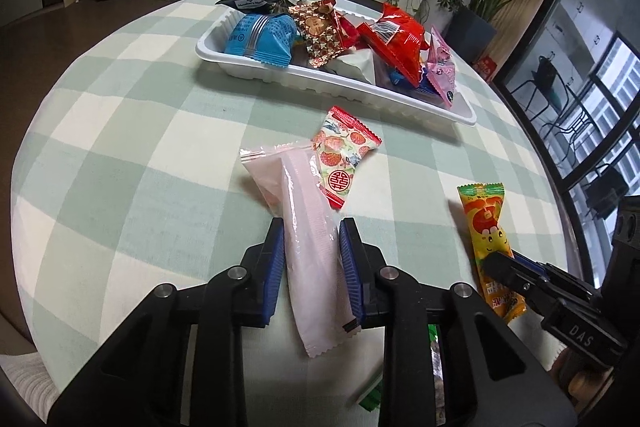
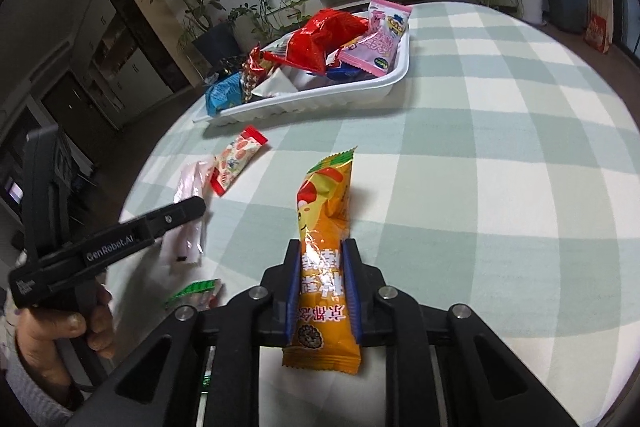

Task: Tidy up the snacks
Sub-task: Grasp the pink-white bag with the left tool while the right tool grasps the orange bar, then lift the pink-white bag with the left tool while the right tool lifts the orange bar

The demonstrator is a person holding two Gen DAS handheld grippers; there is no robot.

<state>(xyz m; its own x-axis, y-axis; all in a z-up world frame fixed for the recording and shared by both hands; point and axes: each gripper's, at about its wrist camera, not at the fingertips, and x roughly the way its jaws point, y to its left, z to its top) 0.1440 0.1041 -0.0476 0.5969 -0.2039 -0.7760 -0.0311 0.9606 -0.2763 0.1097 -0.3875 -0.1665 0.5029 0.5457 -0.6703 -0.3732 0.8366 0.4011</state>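
— Nearest the left wrist camera, what do the left tongs (image 1: 312, 259) have?

— A pale pink packet (image 1: 306, 239), lengthwise between the blue pads (image 1: 275, 267). Both pads touch its sides, so the jaws are nearly closed on it. It lies on the checked tabletop (image 1: 132, 131), lower centre of the frame.

— And the right tongs (image 2: 323, 283)?

— Clamped tight on an orange packet (image 2: 326, 227), which points up the middle of the right wrist view.

— What lies beside the pink one?

— A strawberry-print sweet (image 1: 342, 157), its lower end touching the packet's upper right side. A green wrapper (image 2: 196, 291) sits near the bottom, half hidden.

— The tray?

— White tray (image 1: 332, 83), upper centre of the left wrist frame, heaped with blue (image 1: 260, 37), red (image 1: 394, 35) and pink (image 1: 442, 65) snack bags.
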